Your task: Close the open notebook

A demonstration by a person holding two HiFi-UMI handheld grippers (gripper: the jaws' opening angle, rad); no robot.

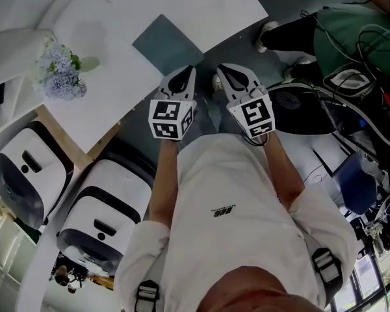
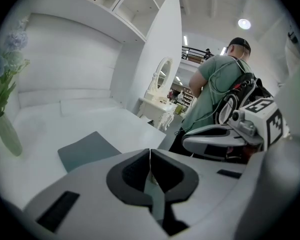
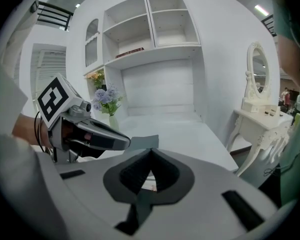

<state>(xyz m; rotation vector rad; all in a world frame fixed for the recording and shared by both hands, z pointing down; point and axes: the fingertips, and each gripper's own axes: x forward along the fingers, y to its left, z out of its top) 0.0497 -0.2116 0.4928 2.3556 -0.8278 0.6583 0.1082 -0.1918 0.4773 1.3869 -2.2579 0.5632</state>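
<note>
Desk (image 1: 182,5): one notebook (image 1: 168,43), two hand-held grippers (image 1: 190,71) (image 1: 222,70), closed.

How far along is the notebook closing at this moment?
Done, it seems: the notebook lies flat on the table as one grey-blue cover, no pages showing. In hand: nothing; the left gripper and right gripper are shut, empty, clear of the notebook. Left: apparently nothing.

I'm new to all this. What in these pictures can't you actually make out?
- Notebook: head view shows only a flat grey slab, too small to tell open from shut; in the right gripper view the left claw covers part of it.
- Vase: in the head view the flowers hide it.
- Person in green: cut off by the head view's edge.
</note>
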